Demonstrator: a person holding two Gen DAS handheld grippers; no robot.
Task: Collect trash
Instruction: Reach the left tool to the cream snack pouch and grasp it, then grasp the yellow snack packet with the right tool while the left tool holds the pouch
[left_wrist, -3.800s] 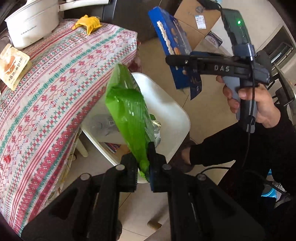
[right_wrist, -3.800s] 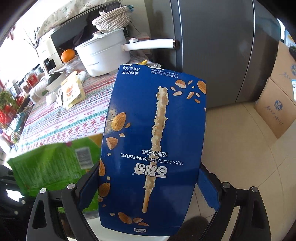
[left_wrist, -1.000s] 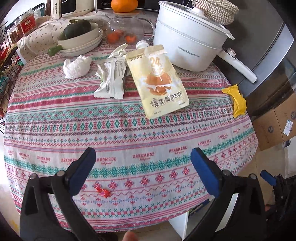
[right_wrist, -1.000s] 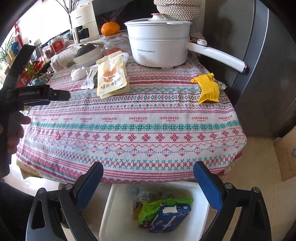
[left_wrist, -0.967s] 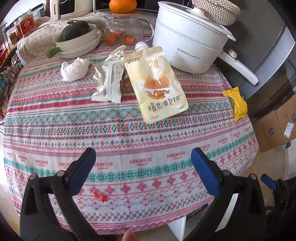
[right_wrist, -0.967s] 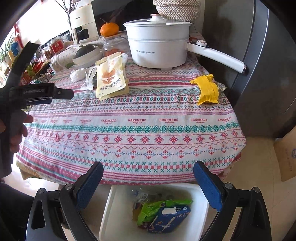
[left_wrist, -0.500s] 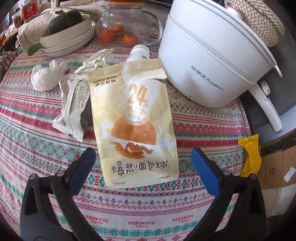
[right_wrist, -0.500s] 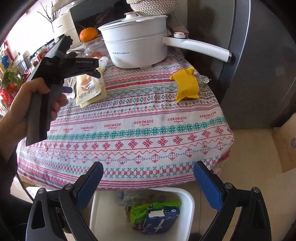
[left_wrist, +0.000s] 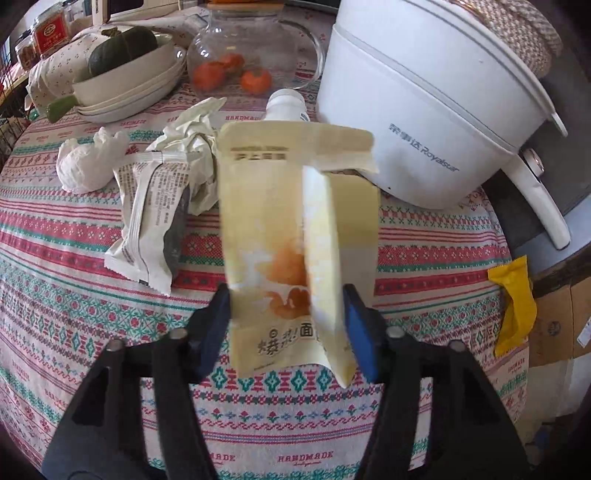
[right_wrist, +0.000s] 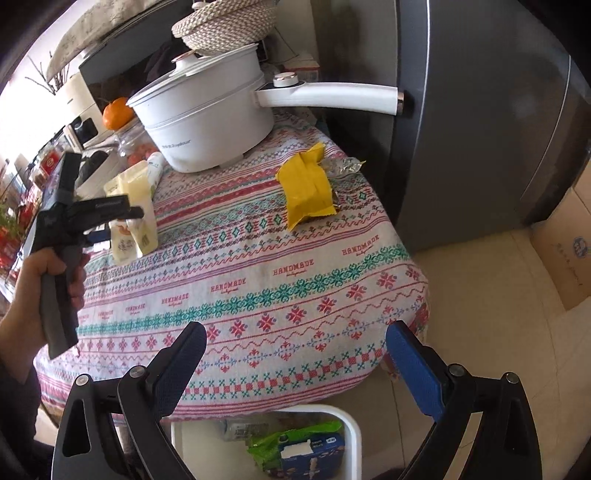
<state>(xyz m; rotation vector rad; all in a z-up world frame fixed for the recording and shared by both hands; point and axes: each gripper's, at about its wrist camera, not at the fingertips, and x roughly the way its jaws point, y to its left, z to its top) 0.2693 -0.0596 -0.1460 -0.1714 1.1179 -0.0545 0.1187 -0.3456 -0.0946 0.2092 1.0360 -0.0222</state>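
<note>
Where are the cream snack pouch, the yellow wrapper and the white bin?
cream snack pouch (left_wrist: 266, 221), left wrist view, flat front face
yellow wrapper (right_wrist: 306, 184), right wrist view, middle of wrapper
white bin (right_wrist: 351, 435), right wrist view, right rim

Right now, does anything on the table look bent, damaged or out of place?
Yes. The cream snack pouch is buckled between the pads of the left hand-held gripper, which has just been closing: its right side folds up in a sharp crease, no longer flat on the tablecloth.
</note>
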